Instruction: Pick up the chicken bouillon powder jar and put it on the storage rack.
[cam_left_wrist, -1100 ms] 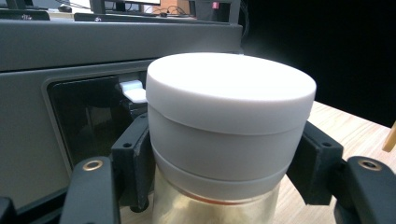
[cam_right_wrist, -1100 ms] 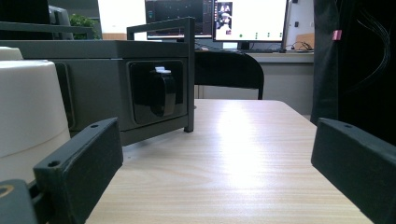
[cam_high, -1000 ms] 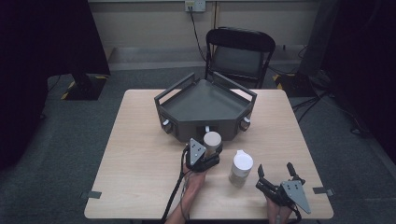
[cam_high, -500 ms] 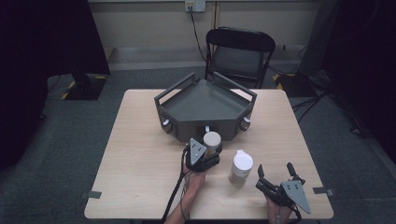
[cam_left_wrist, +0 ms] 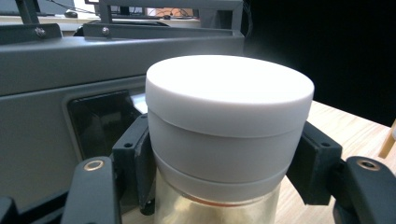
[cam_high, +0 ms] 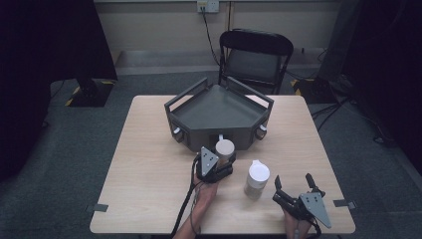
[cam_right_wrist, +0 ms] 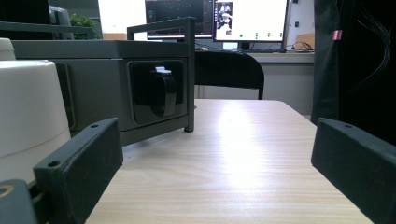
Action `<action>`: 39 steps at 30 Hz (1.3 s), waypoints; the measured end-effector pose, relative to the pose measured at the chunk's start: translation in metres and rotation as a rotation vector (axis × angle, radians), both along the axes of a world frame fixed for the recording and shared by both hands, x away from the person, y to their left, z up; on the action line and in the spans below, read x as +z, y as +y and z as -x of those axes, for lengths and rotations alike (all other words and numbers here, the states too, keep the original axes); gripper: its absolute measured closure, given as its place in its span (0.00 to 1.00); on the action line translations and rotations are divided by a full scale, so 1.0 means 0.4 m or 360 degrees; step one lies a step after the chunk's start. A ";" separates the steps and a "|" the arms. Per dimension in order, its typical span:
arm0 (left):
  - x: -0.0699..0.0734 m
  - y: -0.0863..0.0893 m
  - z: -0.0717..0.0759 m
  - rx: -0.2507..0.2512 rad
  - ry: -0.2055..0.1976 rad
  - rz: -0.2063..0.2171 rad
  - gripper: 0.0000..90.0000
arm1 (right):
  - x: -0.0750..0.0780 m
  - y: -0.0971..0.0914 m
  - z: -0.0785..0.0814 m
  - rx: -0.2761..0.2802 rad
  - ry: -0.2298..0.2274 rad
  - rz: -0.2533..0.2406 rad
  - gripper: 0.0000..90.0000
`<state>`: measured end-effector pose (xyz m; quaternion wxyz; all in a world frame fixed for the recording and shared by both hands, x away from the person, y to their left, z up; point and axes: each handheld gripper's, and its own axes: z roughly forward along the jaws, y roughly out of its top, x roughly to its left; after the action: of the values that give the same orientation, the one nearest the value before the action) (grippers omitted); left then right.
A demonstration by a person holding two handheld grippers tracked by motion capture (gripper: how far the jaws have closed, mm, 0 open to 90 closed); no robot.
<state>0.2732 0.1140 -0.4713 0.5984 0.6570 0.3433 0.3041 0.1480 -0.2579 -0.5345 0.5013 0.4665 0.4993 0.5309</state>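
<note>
Left jaws clenched on white-lidded jar (cam_left_wrist: 229,135), pads (cam_left_wrist: 135,163) pressing both sides under lid. Jar upright on bench (cam_high: 149,164), just at grey tray's (cam_high: 219,112) 6 o'clock. Right gripper (cam_high: 294,191) jaws released, nothing between; second jar (cam_high: 258,178) at their 10 o'clock, apart.

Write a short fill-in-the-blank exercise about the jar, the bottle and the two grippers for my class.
1. The left gripper has its jaws closed on a jar with a ____ lid.
2. The right gripper has its jaws ____, with nothing between them.
3. The white bottle stands on the ____ between the two grippers.
4. Behind the jar sits a grey ____.

Missing words: white; open; table; tray
</note>
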 end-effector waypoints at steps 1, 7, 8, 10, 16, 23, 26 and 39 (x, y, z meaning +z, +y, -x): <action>0.001 0.001 0.000 0.0003 -0.0001 0.0002 0.38 | 0.000 0.000 0.000 0.0000 0.0000 0.0000 0.01; 0.006 0.011 -0.003 0.0001 0.0011 -0.0007 0.38 | 0.000 0.000 0.000 0.0000 0.0000 0.0000 0.01; 0.006 0.013 -0.003 -0.0001 0.0013 -0.0007 0.38 | 0.000 0.000 0.000 0.0000 0.0000 0.0000 0.01; 0.007 0.016 -0.002 -0.0003 0.0009 -0.0012 0.38 | 0.000 0.000 0.000 0.0000 0.0000 0.0000 0.01; 0.011 0.023 0.000 -0.0006 -0.0010 -0.0021 0.38 | 0.000 0.000 0.000 0.0000 0.0000 0.0001 0.01; 0.026 0.033 0.001 -0.0007 -0.0011 -0.0034 0.38 | 0.000 0.000 0.000 0.0000 0.0000 0.0001 0.01; 0.035 0.037 0.002 0.0000 -0.0028 -0.0042 0.38 | 0.000 0.000 0.000 0.0000 0.0001 0.0000 0.01; 0.067 0.064 0.000 0.0017 -0.0020 -0.0015 0.38 | 0.000 0.000 0.000 0.0001 0.0000 0.0001 0.01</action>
<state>0.2733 0.1397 -0.4447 0.5958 0.6560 0.3415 0.3132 0.1480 -0.2580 -0.5345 0.5012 0.4663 0.4995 0.5309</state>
